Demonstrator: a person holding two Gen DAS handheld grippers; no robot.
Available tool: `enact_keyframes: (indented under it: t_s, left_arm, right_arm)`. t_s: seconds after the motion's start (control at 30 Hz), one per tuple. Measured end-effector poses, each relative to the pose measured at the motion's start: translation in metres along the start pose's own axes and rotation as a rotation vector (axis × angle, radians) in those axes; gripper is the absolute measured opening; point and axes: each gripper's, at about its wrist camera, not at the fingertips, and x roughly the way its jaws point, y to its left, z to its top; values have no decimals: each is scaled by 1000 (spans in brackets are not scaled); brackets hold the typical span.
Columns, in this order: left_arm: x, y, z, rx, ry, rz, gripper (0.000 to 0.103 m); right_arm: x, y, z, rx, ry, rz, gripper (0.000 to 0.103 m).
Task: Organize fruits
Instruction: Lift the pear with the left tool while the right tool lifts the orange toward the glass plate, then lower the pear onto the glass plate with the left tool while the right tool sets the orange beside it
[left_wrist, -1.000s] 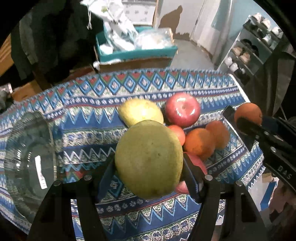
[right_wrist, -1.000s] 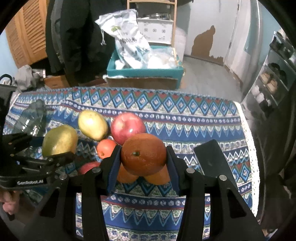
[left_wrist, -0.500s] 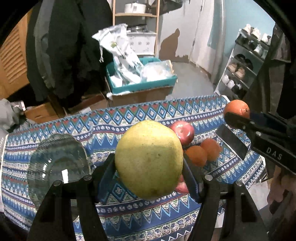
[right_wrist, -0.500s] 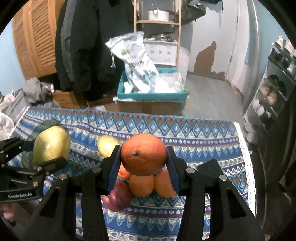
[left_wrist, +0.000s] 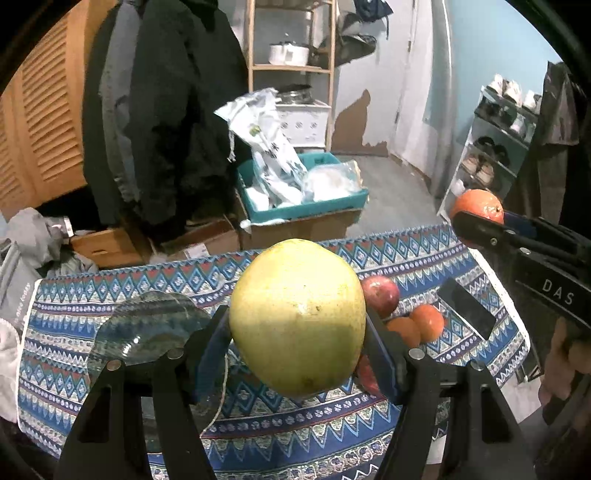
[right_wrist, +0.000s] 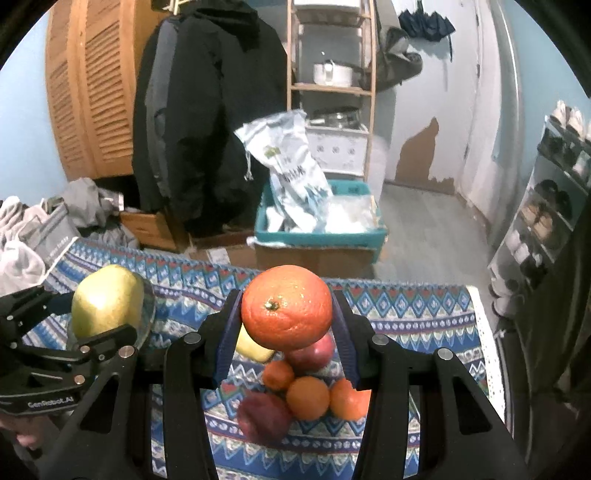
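My left gripper (left_wrist: 297, 343) is shut on a large yellow-green pear (left_wrist: 297, 317), held high above the patterned tablecloth (left_wrist: 110, 280); the pear also shows in the right wrist view (right_wrist: 107, 306). My right gripper (right_wrist: 286, 332) is shut on an orange (right_wrist: 287, 307), also held high; the orange shows in the left wrist view (left_wrist: 478, 205). On the cloth below lie a red apple (right_wrist: 314, 356), oranges (right_wrist: 307, 398), a dark red apple (right_wrist: 264, 417) and a yellow pear (right_wrist: 251, 350). A clear glass bowl (left_wrist: 147, 328) sits on the cloth at the left.
A black phone (left_wrist: 465, 312) lies on the cloth to the right of the fruit. Beyond the table stand a teal crate with bags (right_wrist: 317, 229), a wooden shelf (right_wrist: 332, 85), hanging dark coats (right_wrist: 207, 110) and a shoe rack (right_wrist: 554, 192) at the right.
Both grippers have risen well above the table with their fruit. The fruit pile and bowl now look smaller and lower in both views.
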Motion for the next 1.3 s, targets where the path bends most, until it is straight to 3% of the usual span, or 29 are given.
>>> enact_keyframes:
  t_s: [0.43, 1.3]
  left_arm:
    - [-21, 41, 6, -70, -48, 60, 71]
    - [-23, 163, -33, -263, 0, 226, 71]
  right_arm:
    - [2, 41, 23, -29, -28, 69, 47]
    - [71, 165, 31, -148, 96, 222, 47]
